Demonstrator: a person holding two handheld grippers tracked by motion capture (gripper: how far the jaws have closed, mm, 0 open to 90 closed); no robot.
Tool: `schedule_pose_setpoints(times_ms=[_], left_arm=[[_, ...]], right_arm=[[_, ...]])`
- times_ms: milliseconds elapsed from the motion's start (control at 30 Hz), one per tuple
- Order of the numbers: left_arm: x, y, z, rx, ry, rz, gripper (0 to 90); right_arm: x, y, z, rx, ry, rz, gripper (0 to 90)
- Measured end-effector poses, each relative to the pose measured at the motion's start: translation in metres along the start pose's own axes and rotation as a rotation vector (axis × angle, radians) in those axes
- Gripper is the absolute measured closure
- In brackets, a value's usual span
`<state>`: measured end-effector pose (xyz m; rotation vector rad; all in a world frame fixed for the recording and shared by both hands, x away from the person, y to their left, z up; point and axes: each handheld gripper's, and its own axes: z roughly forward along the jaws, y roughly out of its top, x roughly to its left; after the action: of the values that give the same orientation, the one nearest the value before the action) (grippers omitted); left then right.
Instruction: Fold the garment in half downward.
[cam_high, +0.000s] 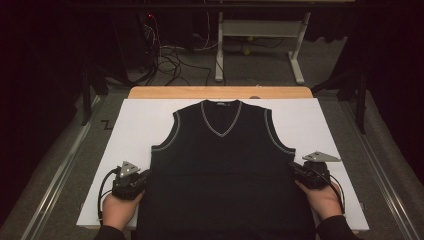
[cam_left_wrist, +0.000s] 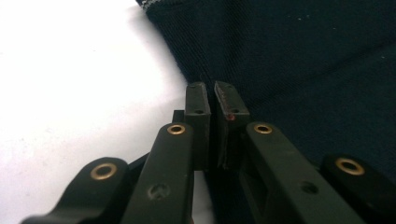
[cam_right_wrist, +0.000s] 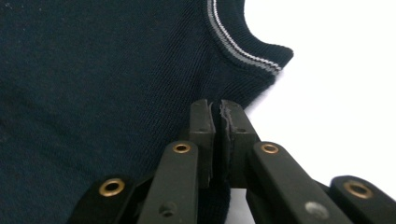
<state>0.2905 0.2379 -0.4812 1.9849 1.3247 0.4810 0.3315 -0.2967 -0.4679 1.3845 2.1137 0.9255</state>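
Your left gripper (cam_high: 145, 176) and right gripper (cam_high: 294, 169) each pinch a side edge of the dark vest (cam_high: 225, 165).

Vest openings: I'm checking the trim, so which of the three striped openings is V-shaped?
The neck opening at the top middle of the vest. It comes down to a point; the two armholes at the sides curve.

vest (cam_high: 222, 165) hem cut off at btm edge

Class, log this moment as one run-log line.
left gripper: shut on vest | right gripper: shut on vest | vest: flat on white sheet, side edges pinched
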Motion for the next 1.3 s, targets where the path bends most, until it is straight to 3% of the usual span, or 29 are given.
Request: schedule_pose_setpoints(times_ms=[200, 467, 667, 767, 1300], left_arm=[[0.0, -0.004, -0.016, -0.055, -0.046, -0.021, 80.6], [-0.001, -0.007, -0.029, -0.082, -0.083, -0.027, 80.6], [-0.003, -0.013, -0.04, -0.096, -0.098, -0.006, 80.6], [-0.007, -0.019, -0.044, -0.076, -0.108, 0.018, 80.5], [-0.016, -0.037, -0.059, -0.043, -0.131, 0.055, 80.3]], right_arm=[[-0.003, -0.014, -0.02, -0.042, 0.005, -0.026, 86.3], [0.004, -0.023, -0.04, -0.088, 0.002, -0.039, 86.5], [0.005, -0.028, -0.052, -0.107, 0.0, -0.048, 88.6], [0.007, -0.036, -0.058, -0.095, 0.008, -0.058, 88.7], [0.017, -0.062, -0.085, -0.093, 0.036, -0.096, 88.7]])
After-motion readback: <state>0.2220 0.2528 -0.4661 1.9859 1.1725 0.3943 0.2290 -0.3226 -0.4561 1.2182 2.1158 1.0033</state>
